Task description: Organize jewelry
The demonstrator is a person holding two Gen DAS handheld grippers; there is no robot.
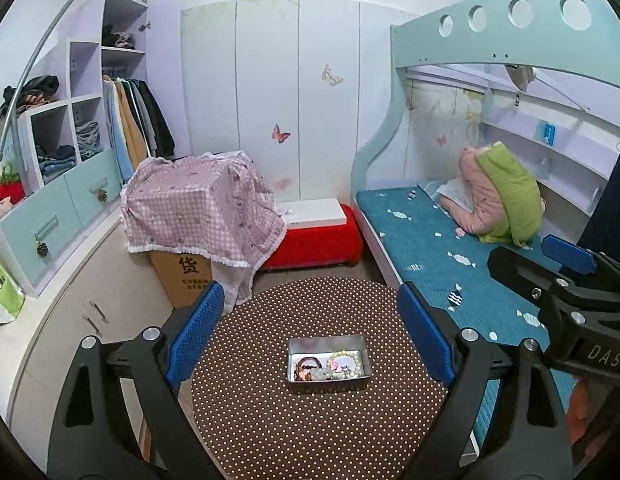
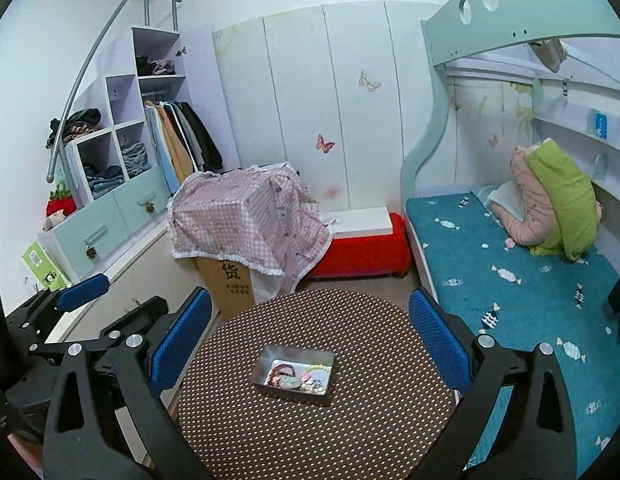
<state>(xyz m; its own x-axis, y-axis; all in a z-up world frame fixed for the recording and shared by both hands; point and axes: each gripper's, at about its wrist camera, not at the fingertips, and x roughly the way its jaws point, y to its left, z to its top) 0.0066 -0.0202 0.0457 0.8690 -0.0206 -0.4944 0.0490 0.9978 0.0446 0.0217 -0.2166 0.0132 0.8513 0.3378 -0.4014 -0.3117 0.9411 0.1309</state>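
A small metal tin [image 1: 328, 384] [image 2: 294, 394] sits on the round brown dotted table [image 1: 310, 432] [image 2: 310, 432]. Inside it lie a pale bead bracelet [image 1: 348, 364] [image 2: 316, 370], a dark reddish bracelet [image 1: 304, 362] [image 2: 280, 372] and other small pieces. My left gripper [image 1: 310, 332] hangs above the table, its blue pads wide apart and empty, the tin seen below between them. My right gripper [image 2: 310, 332] is also raised over the table, open and empty. The right gripper's blue fingertip [image 1: 568, 254] shows at the right of the left wrist view.
A cardboard box under a pink checked cloth [image 1: 202, 204] [image 2: 250, 216] stands behind the table. A red bench [image 1: 314, 240] is beside it. A bed with a teal cover [image 1: 450, 256] [image 2: 510, 288] runs along the right. Drawers and shelves [image 1: 70, 200] line the left.
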